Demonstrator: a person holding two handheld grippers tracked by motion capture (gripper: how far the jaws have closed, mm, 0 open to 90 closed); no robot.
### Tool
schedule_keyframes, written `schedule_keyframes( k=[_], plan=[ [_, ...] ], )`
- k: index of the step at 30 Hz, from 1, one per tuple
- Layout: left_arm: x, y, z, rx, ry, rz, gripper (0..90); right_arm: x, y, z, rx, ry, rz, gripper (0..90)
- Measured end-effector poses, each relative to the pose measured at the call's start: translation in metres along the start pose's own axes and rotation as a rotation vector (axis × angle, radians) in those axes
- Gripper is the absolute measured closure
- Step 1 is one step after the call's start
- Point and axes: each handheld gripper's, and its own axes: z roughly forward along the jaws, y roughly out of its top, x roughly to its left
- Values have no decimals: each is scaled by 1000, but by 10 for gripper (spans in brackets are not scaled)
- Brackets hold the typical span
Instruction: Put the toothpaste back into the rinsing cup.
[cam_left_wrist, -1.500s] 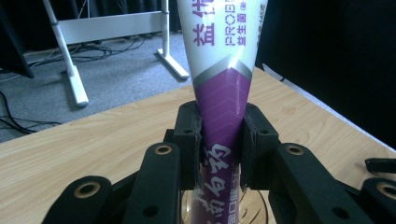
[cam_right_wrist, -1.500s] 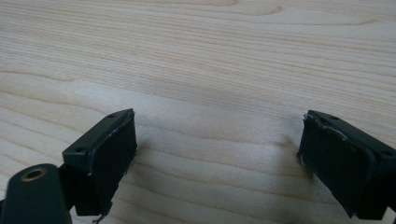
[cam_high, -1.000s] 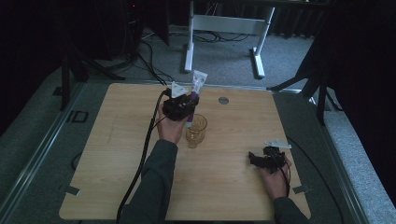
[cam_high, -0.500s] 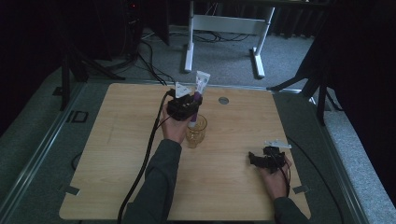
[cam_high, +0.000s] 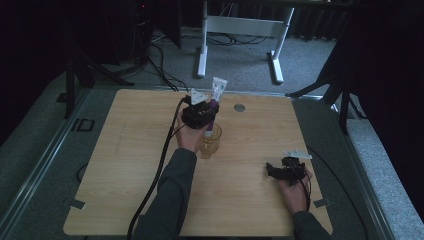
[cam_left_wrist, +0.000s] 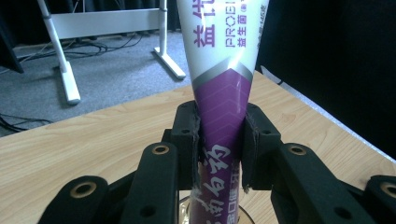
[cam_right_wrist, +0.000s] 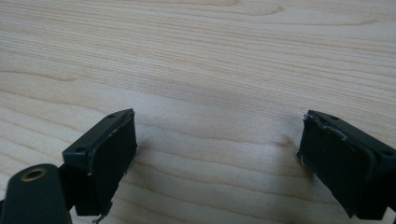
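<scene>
The left gripper, jaws just easing apart, pinches the toothpaste tube, its bottom hidden in the glass cup. At five o'clock, the right gripper rests spread wide.

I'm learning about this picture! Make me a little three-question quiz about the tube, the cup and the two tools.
1. True or false: the left tool is shut on the toothpaste tube.
2. What stands right under the tube? A) glass cup B) plate C) box
3. What lies under the right tool?

Key:
1. True; both pads press the purple part.
2. A; the glass cup stands on the wooden table, and the tube's lower end is in its mouth.
3. Bare table; its jaws are open with nothing between them.
</scene>
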Motion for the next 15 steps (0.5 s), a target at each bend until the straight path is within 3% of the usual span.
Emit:
schedule_keyframes(
  k=[15],
  plan=[
    [-2, -20, 5, 71, 1, 32, 689, 0, 0, 0, -1, -1, -1, 111]
  ],
)
